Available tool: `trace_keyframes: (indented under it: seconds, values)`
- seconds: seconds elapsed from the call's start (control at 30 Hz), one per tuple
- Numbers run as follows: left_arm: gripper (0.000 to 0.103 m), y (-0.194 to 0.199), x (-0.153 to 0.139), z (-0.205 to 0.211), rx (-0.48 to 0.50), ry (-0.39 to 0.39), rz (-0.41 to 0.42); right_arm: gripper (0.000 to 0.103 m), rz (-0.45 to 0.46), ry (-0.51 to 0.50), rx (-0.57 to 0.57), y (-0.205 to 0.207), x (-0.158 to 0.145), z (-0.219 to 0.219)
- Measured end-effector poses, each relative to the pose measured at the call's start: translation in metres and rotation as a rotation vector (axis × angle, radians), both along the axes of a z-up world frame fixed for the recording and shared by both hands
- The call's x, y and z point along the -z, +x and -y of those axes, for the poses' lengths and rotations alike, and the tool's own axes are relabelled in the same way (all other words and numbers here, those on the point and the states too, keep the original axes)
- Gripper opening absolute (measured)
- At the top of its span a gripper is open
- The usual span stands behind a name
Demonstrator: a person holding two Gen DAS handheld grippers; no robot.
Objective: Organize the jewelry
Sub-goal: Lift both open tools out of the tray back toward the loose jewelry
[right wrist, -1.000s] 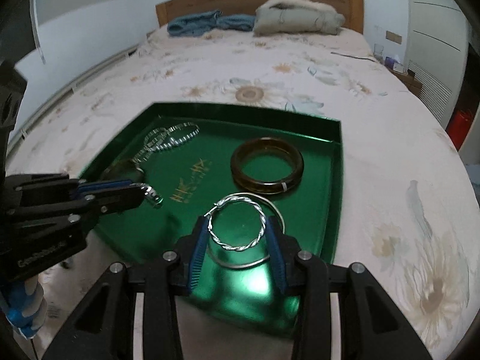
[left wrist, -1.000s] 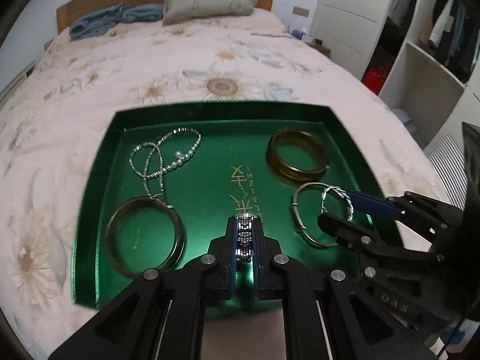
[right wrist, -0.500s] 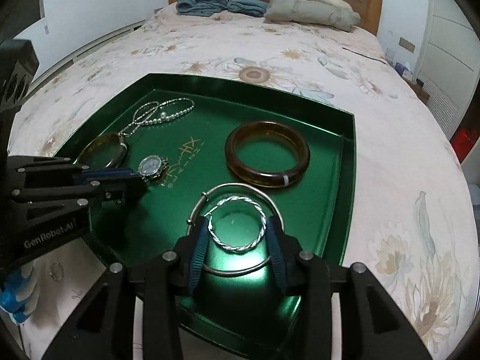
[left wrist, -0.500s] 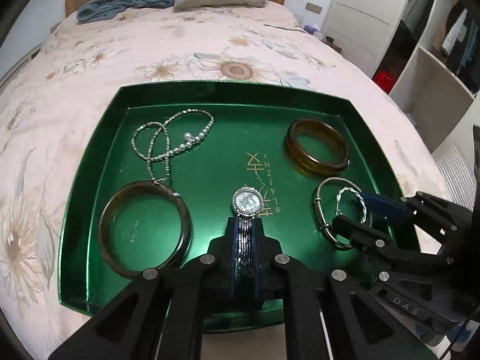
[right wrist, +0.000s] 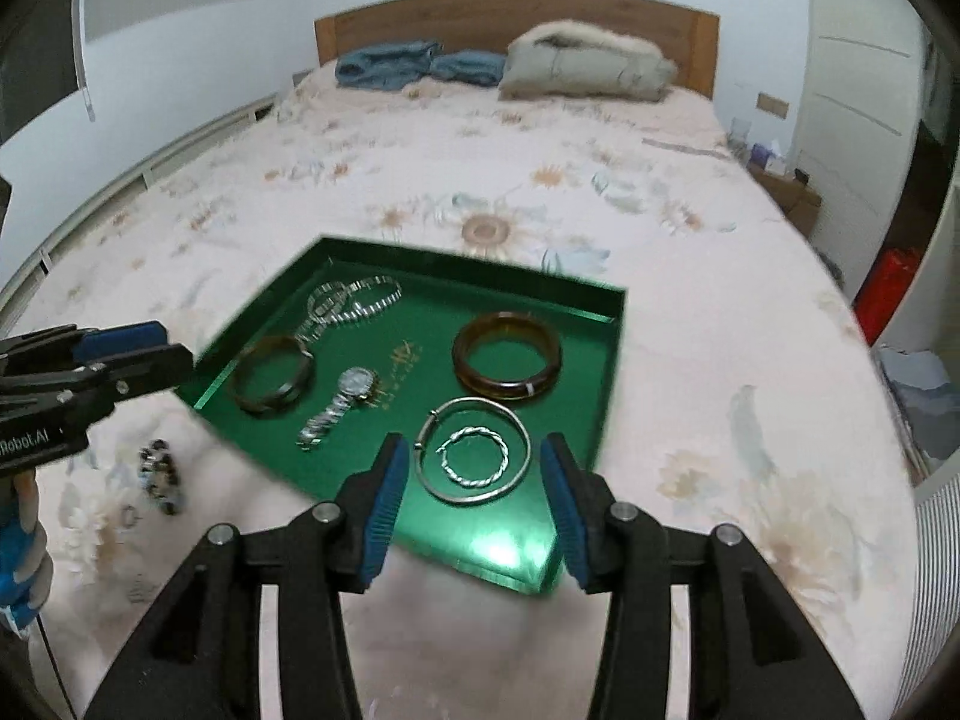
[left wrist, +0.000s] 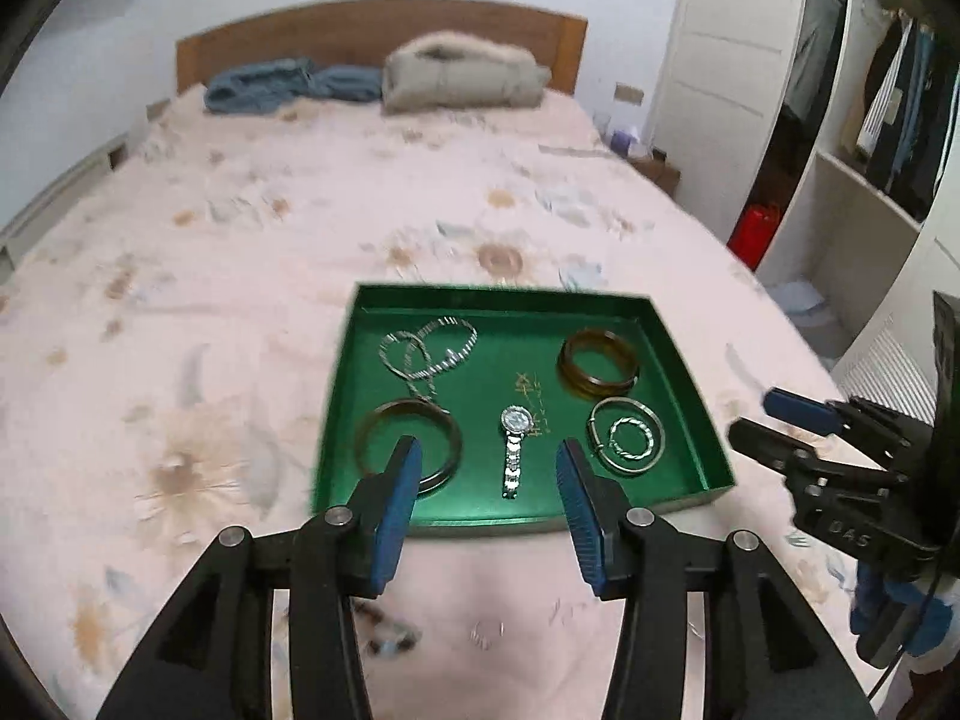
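A green tray (left wrist: 690, 384) (right wrist: 606, 360) lies on the bed. In it lie a silver watch (left wrist: 515, 444) (right wrist: 336, 405), a twisted silver ring (left wrist: 630, 438) (right wrist: 475, 457) inside a plain silver bangle (left wrist: 655, 420) (right wrist: 516, 420), an amber bangle (left wrist: 597, 363) (right wrist: 507, 354), a dark bangle (left wrist: 408, 441) (right wrist: 273, 375) and a silver bead necklace (left wrist: 429, 348) (right wrist: 348, 303). My left gripper (left wrist: 487, 480) is open and empty, held back above the tray's near edge. My right gripper (right wrist: 474, 480) is open and empty above the tray's near right corner.
The tray sits on a floral pink bedspread (left wrist: 240, 228). Small loose pieces (right wrist: 159, 474) lie on the spread left of the tray. Folded clothes (left wrist: 462, 72) are by the headboard. A wardrobe (left wrist: 870, 120) stands at the right.
The left gripper opened and let go of the watch, now lying in the tray. The right gripper opened and left the twisted ring in the tray. Both pulled back and up.
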State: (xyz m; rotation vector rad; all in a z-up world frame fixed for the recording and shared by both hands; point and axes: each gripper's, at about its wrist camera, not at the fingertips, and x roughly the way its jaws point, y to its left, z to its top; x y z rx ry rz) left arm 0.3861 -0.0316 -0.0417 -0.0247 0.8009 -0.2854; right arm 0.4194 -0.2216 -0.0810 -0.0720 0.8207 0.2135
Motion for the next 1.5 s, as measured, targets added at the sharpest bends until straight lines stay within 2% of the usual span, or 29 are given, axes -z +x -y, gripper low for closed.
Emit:
trace_keyframes:
  seconds: [0.17, 0.33, 0.57, 0.8, 1.07, 1.5]
  values:
    - [0.058, -0.062, -0.034, -0.022, -0.074, -0.006, 0.111, 0.044, 0.064, 0.007, 0.0, -0.055, -0.042, -0.001]
    - [0.067, -0.127, -0.047, -0.037, -0.121, -0.032, 0.157, 0.044, 0.102, 0.044, 0.013, -0.124, -0.069, 0.0]
    - [0.075, -0.215, -0.046, -0.035, -0.172, 0.065, 0.224, 0.044, 0.129, 0.063, 0.043, -0.211, -0.078, 0.0]
    - [0.079, -0.273, -0.042, -0.035, -0.198, 0.07, 0.259, 0.044, 0.158, 0.09, 0.077, -0.279, -0.085, 0.004]
    - [0.082, -0.313, -0.045, -0.037, -0.199, 0.05, 0.284, 0.044, 0.192, 0.086, 0.089, -0.327, -0.093, -0.001]
    - [0.082, -0.333, -0.042, -0.04, -0.227, 0.068, 0.326, 0.045, 0.195, 0.097, 0.106, -0.344, -0.084, 0.001]
